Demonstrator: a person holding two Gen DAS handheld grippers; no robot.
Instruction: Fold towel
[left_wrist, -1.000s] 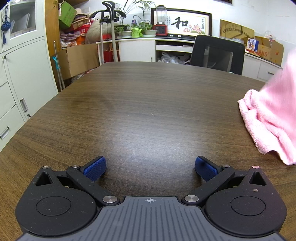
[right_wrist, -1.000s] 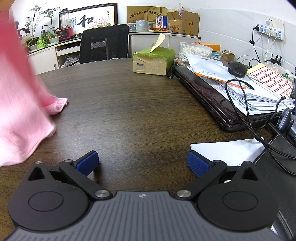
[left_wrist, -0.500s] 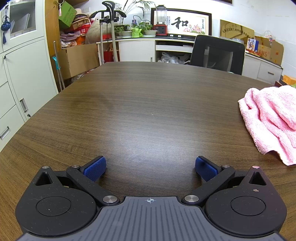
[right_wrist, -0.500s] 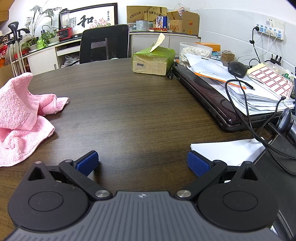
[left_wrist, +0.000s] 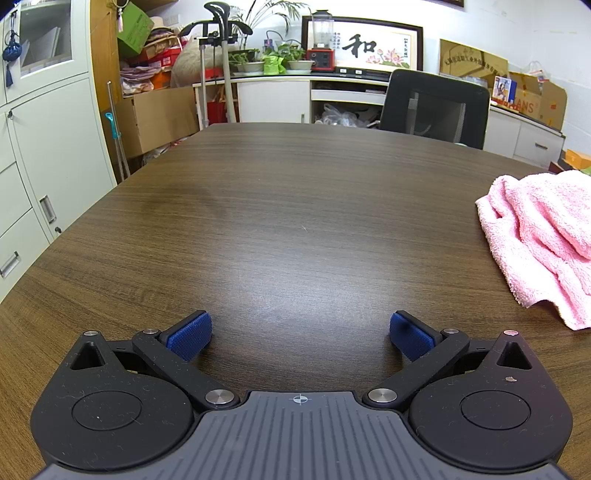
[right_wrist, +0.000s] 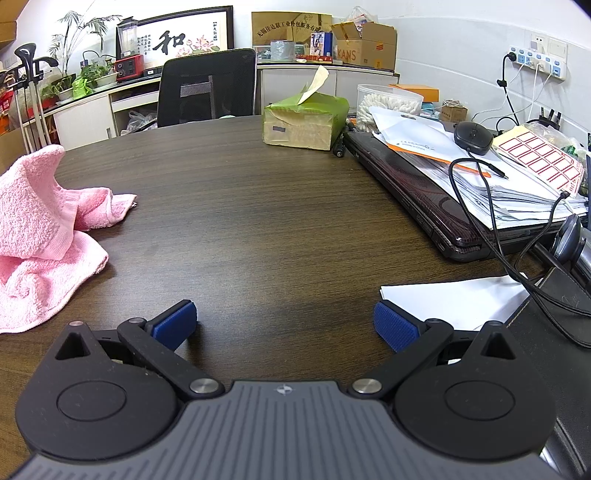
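Observation:
A pink terry towel (left_wrist: 543, 243) lies crumpled in a loose heap on the dark wood table (left_wrist: 277, 206), at the right edge of the left wrist view. In the right wrist view the same towel (right_wrist: 40, 229) fills the left side, one fold standing up. My left gripper (left_wrist: 300, 334) rests low over the table, open, nothing between its blue pads, with the towel off to its right. My right gripper (right_wrist: 284, 326) is open too and holds nothing; the towel sits to its left.
A green tissue box (right_wrist: 304, 120), a dark laptop (right_wrist: 417, 184) stacked with papers, a mouse (right_wrist: 472, 137) and cables crowd the right side. A white sheet (right_wrist: 454, 299) lies near the right gripper. A black office chair (left_wrist: 434, 107) stands at the far edge, cabinets (left_wrist: 33, 155) to the left.
One second ago the towel hung blurred in the air between the two views; it has dropped onto the table and settled into a heap. Neither gripper has moved.

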